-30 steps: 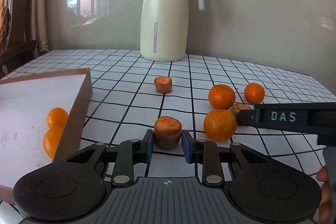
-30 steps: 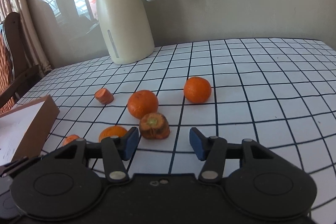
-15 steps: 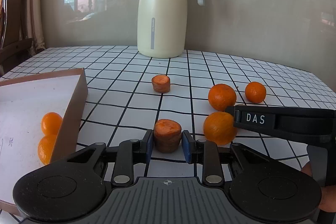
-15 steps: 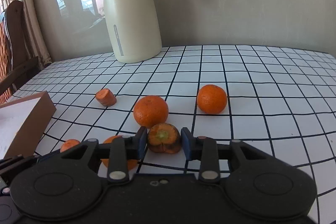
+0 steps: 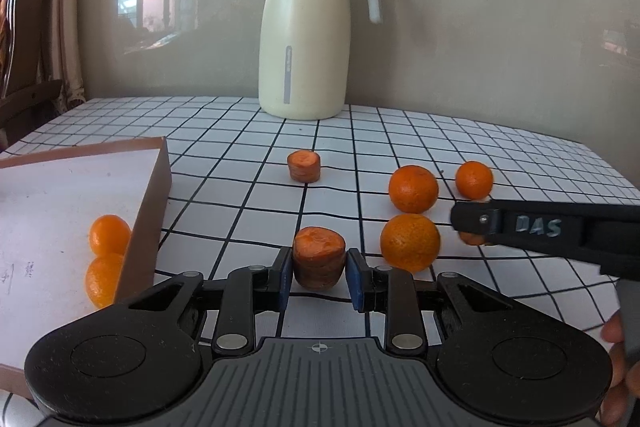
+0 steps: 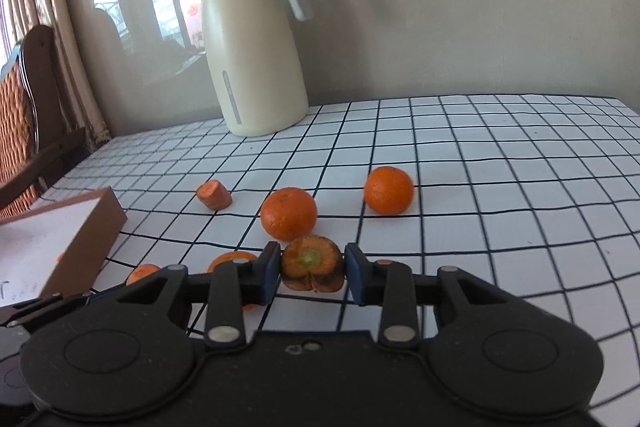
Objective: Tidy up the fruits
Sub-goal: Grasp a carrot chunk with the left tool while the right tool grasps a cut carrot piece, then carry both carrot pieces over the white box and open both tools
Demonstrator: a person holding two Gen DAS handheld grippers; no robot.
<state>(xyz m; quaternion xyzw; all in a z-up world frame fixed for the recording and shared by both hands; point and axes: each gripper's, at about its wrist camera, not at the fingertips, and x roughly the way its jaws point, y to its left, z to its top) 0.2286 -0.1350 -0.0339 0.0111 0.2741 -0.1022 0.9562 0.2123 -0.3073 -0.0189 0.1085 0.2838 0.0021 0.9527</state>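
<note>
Left wrist view. My left gripper [image 5: 319, 277] is clamped on a carrot chunk [image 5: 319, 255], blue pads pressing both its sides, cut face up. The chunk stands on the gridded tablecloth [image 5: 248, 195]. Second carrot piece [image 5: 304, 166]: farther back, alone, upright, near the middle of the cloth. Cream thermos jug [image 5: 304, 39]: upright at the back, against the wall, grey lid and handle. Cardboard box [image 5: 152, 203]: at left, brown wall, white floor. Two mandarins in the box [image 5: 108, 234], one behind the other, close to its right wall. Three mandarins on the cloth at right: a large one [image 5: 410, 242] just beside my held chunk, another [image 5: 413, 189] behind it, a smaller one [image 5: 474, 179] farther right. My right gripper's black arm [image 5: 560, 233] reaches in from the right edge, lettered "DAS"; a bit of orange shows under its tip. A fingertip [image 5: 614, 327] shows at the right edge.

Right wrist view. My right gripper [image 6: 312, 277] has just been closing and now clasps a carrot top [image 6: 313, 262], green-cored cut face toward the camera, pads on either side. Mandarin [image 6: 289, 214]: directly behind it. Another mandarin [image 6: 389, 190]: back and right, apart. Carrot piece [image 6: 214, 194]: back left, tilted. Box corner [image 6: 102, 223]: at left. Jug [image 6: 252, 55]: at the rear.
</note>
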